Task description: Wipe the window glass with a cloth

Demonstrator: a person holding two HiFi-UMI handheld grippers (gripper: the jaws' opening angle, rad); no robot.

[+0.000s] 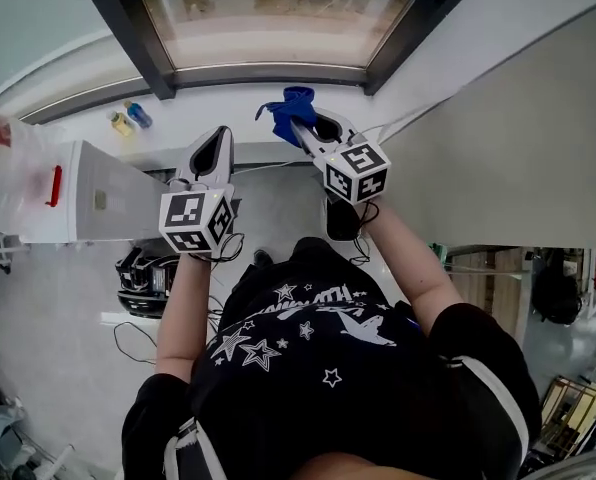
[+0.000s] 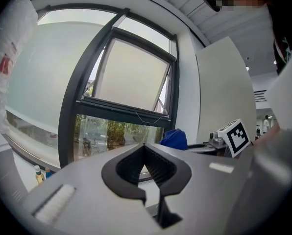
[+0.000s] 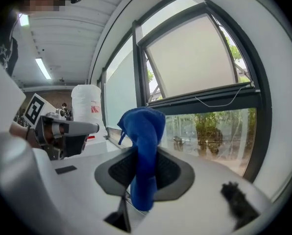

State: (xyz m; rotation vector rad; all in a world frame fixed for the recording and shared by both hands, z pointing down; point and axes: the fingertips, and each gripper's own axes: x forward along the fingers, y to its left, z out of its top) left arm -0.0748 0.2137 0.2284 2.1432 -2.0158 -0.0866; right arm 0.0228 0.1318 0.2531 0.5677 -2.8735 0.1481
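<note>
You are holding the right gripper (image 1: 301,128) out over the middle of the white windowsill (image 1: 208,118), its claw clamping a blue cloth (image 1: 290,106) that is bunching up above the jaws and hanging down between them. In the right gripper view, the cloth (image 3: 144,131) is standing in front of the lower window glass (image 3: 209,131), with greenery showing through the pane. From the head view, the cloth is hovering short of the dark window frame (image 1: 268,74) and not pressing on the glass (image 1: 278,18). You are carrying the left gripper (image 1: 216,140) just beside the right one, nearer the sill's front edge. Its claw (image 2: 144,146) is drawn together at the tips and gripping nothing. In the left gripper view, the upper sash (image 2: 131,77) is tilting open above the lower pane. Two small bottles (image 1: 129,120), one yellow and one blue, are sitting towards the sill's left end.
</note>
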